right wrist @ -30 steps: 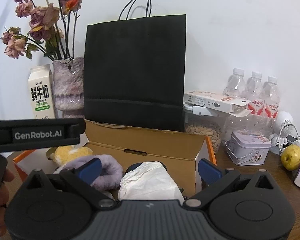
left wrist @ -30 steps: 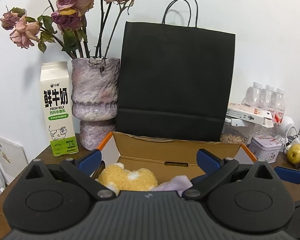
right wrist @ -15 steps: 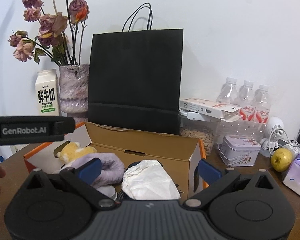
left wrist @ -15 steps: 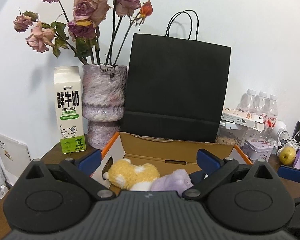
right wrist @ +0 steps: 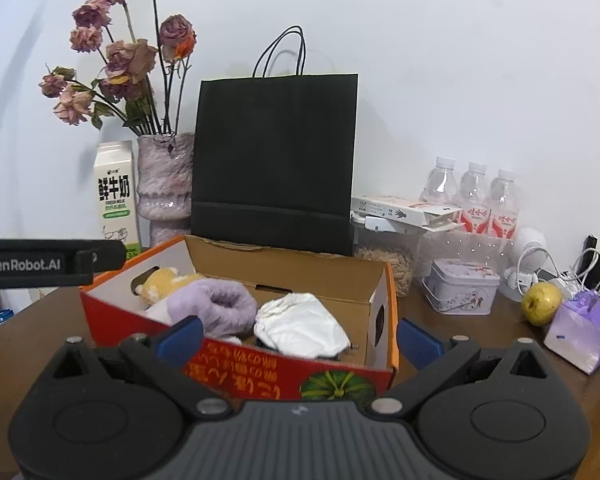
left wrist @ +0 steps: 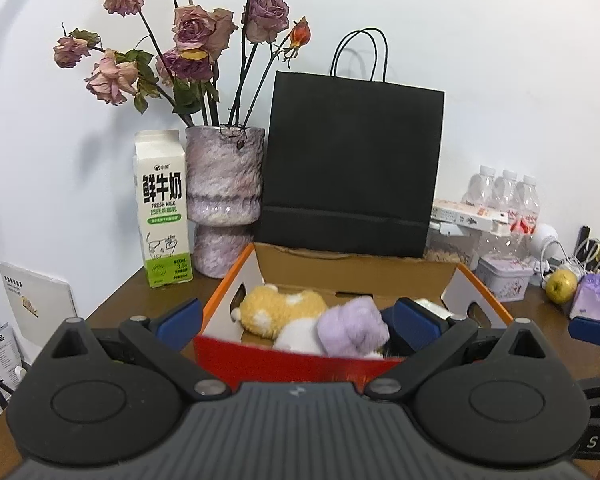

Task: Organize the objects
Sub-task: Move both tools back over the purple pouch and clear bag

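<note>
An open orange cardboard box (left wrist: 228,284) (right wrist: 384,308) stands on the brown table. Inside lie a yellow plush toy (left wrist: 280,306) (right wrist: 164,282), a purple fluffy item (left wrist: 352,328) (right wrist: 216,304) and a crumpled white cloth (right wrist: 300,326). My left gripper (left wrist: 296,320) is open and empty, just in front of the box's near wall. My right gripper (right wrist: 298,338) is open and empty, in front of the box's near right corner. The left gripper's body (right wrist: 48,262) shows at the left of the right wrist view.
Behind the box stand a black paper bag (left wrist: 352,168), a vase of dried roses (left wrist: 224,200) and a milk carton (left wrist: 162,212). At the right are water bottles (right wrist: 476,200), a tin (right wrist: 464,286), an apple (right wrist: 540,302) and a purple packet (right wrist: 580,330).
Both grippers have pulled back and up from the box; its red front wall now shows. Both stay open and empty.
</note>
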A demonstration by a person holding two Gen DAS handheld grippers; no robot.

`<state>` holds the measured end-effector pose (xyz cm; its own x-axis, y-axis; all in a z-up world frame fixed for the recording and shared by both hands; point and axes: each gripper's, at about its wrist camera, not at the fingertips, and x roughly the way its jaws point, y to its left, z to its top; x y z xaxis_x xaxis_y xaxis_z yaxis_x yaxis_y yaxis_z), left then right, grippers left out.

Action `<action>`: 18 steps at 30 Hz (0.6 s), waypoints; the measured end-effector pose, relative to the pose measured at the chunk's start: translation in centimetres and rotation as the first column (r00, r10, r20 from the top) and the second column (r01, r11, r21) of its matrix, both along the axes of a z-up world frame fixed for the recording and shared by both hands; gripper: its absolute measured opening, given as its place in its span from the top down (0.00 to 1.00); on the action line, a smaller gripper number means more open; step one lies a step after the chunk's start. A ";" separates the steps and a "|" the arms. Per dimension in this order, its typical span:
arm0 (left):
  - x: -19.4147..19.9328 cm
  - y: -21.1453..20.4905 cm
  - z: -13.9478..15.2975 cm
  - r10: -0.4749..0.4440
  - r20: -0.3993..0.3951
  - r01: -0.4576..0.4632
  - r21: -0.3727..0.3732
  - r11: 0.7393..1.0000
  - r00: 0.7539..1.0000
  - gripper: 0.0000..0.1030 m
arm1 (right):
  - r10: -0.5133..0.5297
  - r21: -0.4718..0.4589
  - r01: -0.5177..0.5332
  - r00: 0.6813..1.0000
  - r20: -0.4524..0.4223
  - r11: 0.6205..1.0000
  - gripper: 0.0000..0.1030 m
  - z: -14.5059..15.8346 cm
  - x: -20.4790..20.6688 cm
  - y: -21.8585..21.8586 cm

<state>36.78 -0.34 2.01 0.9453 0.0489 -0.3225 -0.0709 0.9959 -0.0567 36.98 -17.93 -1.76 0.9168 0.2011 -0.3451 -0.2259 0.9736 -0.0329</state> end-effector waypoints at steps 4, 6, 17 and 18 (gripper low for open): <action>-1.8 0.0 -0.6 -0.014 -0.006 0.014 0.016 1.000 1.000 0.00 | 0.008 -0.008 -0.008 1.000 -0.005 1.000 0.00 -0.5 -1.6 0.0; -2.5 0.0 -0.8 -0.014 -0.009 0.014 0.024 1.000 1.000 0.00 | 0.012 -0.011 -0.012 1.000 -0.006 1.000 0.00 -0.7 -2.4 0.0; -5.9 -0.1 -1.8 -0.031 -0.055 0.032 0.014 0.999 0.998 0.00 | 0.001 0.011 -0.001 1.000 -0.019 1.000 0.00 -1.6 -6.8 -2.2; -6.1 0.0 -1.8 -0.035 -0.057 0.036 0.006 0.999 0.998 0.00 | 0.000 0.012 0.001 1.000 -0.020 1.000 0.00 -1.6 -7.1 -2.4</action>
<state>30.63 -0.35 0.23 0.9265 0.0184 -0.3759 -0.0386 0.9982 -0.0463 29.83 -20.30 -3.39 0.9098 0.2047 -0.3610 -0.2259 0.9740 -0.0169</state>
